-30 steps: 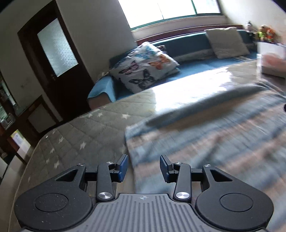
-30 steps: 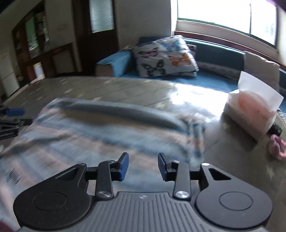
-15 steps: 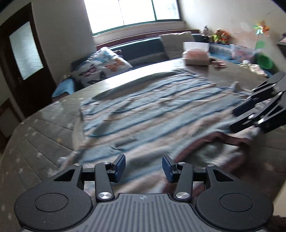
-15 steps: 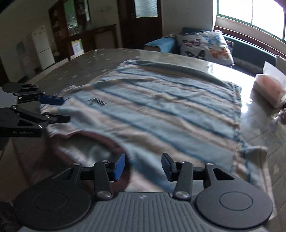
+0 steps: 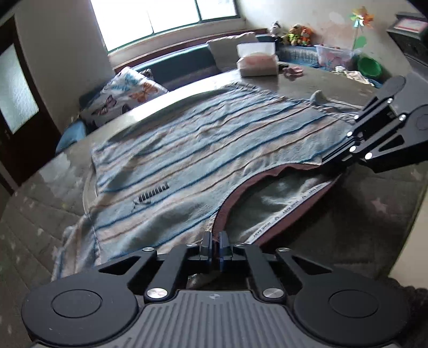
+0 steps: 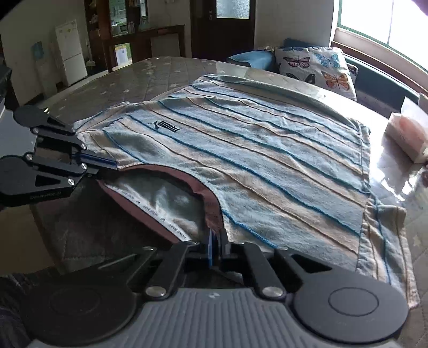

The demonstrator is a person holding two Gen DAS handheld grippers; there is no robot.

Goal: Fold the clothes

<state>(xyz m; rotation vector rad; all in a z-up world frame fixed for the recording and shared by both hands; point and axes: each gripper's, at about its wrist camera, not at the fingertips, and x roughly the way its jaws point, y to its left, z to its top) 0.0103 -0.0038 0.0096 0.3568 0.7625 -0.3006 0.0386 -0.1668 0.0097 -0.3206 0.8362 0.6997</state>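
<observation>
Now, left to right:

Left gripper [image 5: 214,247]: its fingers are pressed together on the collar of the shirt [image 5: 203,150], pinching the brown neckband at the wearer-side corner nearest this camera. It sits low at the near edge of the table [image 5: 34,214], pointing across the cloth toward the window [image 5: 165,18]. From the right wrist view the same gripper [image 6: 107,162] reaches in from the left side, its blue-tipped fingers lying nearly flat and closed on the collar edge.

Shirt: a blue and beige striped top, spread flat and face up on the table, neck opening toward the person, hem toward the far side. A small logo [image 6: 164,125] is on the chest. The neckband gapes open between the two grippers, showing the pale inside and a printed tape.

Right gripper [image 6: 215,247]: fingers also pressed together, pinching the other end of the neckband where the brown edge meets the stripes. It is held low over the near table edge, aimed along the shirt. In the left wrist view it [image 5: 327,160] enters from the right, tilted down, tips on the collar.

Table: covered by a quilted grey cloth with pale stars under glass.

Tissue box [image 5: 256,61]: on the far part of the table, well apart from the shirt's hem.

Butterfly pillow [image 6: 315,68]: on the blue bench beyond the table, under the window.
</observation>
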